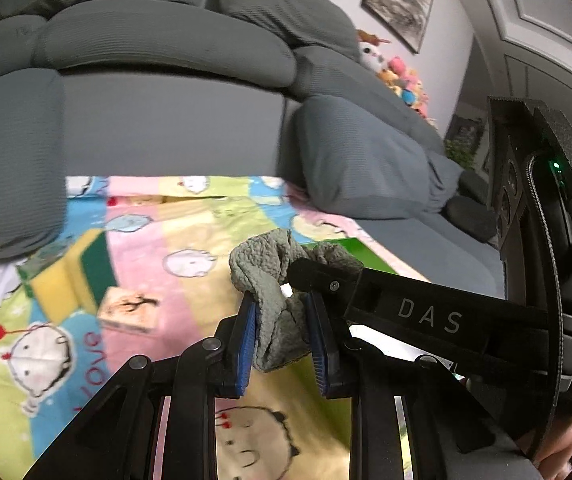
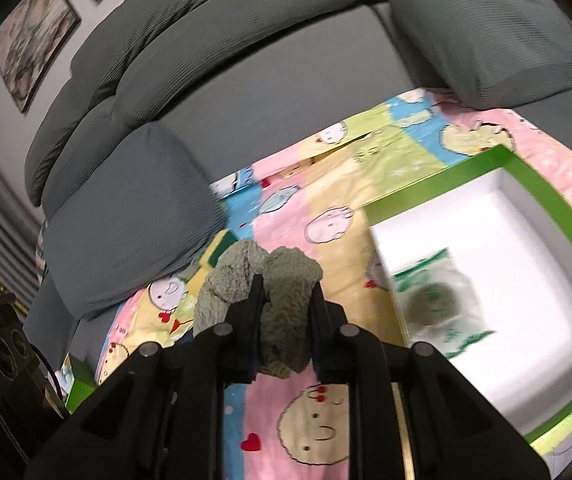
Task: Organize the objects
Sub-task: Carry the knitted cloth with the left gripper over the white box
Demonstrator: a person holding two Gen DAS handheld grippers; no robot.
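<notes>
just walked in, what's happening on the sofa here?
A person is tidying with a handheld gripper in each hand. Both the left gripper and the right gripper are clamped on the same bunched grey cloth, held above a cartoon-print sheet spread on the grey sofa. A green-rimmed white box sits open to the right with a plastic packet inside. A yellow-green sponge and a small printed box lie on the sheet.

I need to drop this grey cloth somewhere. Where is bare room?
Free: the green-rimmed box, white floor beyond its packet; the sheet before it. Crowded: around the sponge and block.
</notes>
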